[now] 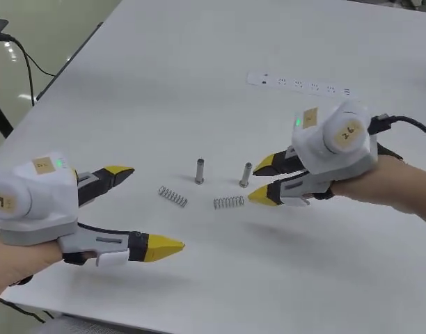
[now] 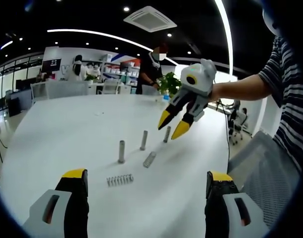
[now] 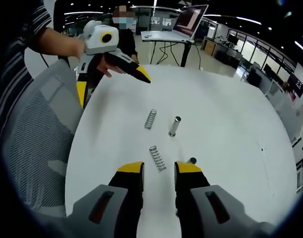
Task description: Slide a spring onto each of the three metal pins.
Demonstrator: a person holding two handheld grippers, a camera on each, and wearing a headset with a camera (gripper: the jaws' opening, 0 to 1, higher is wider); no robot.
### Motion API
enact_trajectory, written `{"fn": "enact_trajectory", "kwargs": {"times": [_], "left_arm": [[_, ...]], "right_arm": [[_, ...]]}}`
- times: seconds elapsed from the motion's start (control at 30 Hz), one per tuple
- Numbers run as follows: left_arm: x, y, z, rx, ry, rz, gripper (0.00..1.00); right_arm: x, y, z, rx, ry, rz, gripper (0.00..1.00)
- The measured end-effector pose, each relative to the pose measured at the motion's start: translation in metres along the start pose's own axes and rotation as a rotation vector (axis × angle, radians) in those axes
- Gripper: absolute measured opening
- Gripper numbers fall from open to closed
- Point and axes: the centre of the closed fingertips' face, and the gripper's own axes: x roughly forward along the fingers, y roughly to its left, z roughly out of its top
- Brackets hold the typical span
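left gripper (image 1: pixel 142 207): jaws spread wide with nothing between them; it hangs over the desk near its front left corner.
right gripper (image 1: pixel 262 181): jaws at a narrow gap, holding nothing; tips low over the desk.
desk (image 1: pixel 164 83): white, with a broad bare stretch beyond both grippers; its left edge runs just outside the left gripper and its near edge lies just behind it.
near spring (image 1: pixel 172 196): lying flat ahead of the left gripper's tips, apart from them.
far spring (image 1: pixel 229 202): lying flat just ahead of the right gripper's lower tip, not touching it.
first pin (image 1: pixel 200 170): upright and bare, between the two grippers, just beyond the near spring.
second pin (image 1: pixel 246 175): upright and bare, just beside the right gripper's tips.
third pin (image 2: pixel 167 134): upright under the right gripper's tips in the left gripper view; whether it carries a spring cannot be told.
power strip (image 1: pixel 298 85): flat on the desk, well beyond the right gripper.
mesh chair (image 3: pixel 32 148): off the desk's edge, beside the left gripper.
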Motion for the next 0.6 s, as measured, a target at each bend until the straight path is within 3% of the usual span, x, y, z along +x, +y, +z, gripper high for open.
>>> {"fn": "enact_trajectory", "kwargs": {"times": [0.3,0.6], "left_arm": [[0.000,0.000,0.000,0.000,0.001,0.001,0.96],[-0.001,0.001,-0.002,-0.001,0.004,0.002,0.96]], "right_arm": [[0.023,0.011,-0.002,-0.050,0.045,0.057,0.21],[0.044,0.013,-0.012,-0.041,0.093,0.076,0.19]]}}
